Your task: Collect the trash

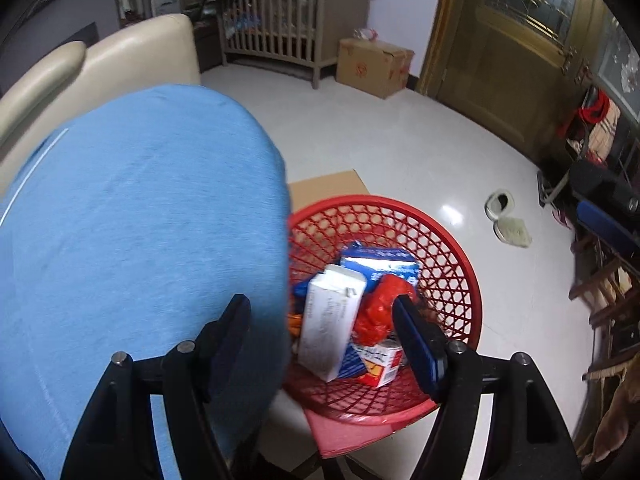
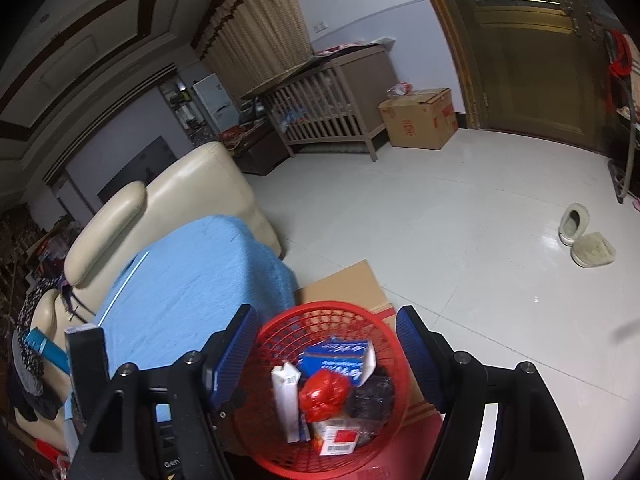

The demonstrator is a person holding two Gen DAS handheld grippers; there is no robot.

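The left gripper (image 1: 320, 320) hangs with its jaws wide apart and empty above the red basket (image 1: 452, 236), whose white carton (image 1: 332, 320) stands tall directly below; the right gripper (image 2: 326, 344), equally spread and empty, hovers higher over the same basket (image 2: 396, 344) beside the blue-covered sofa (image 1: 140, 220)

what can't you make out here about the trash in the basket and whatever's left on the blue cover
- Bottom of the red basket: both views, buried under the white carton, red bag and blue box.
- Carton print: both views, blurred.
- Dark bundle: right wrist view, too dim to identify.
- Blue cover, near end: left wrist view, hidden behind the left gripper.
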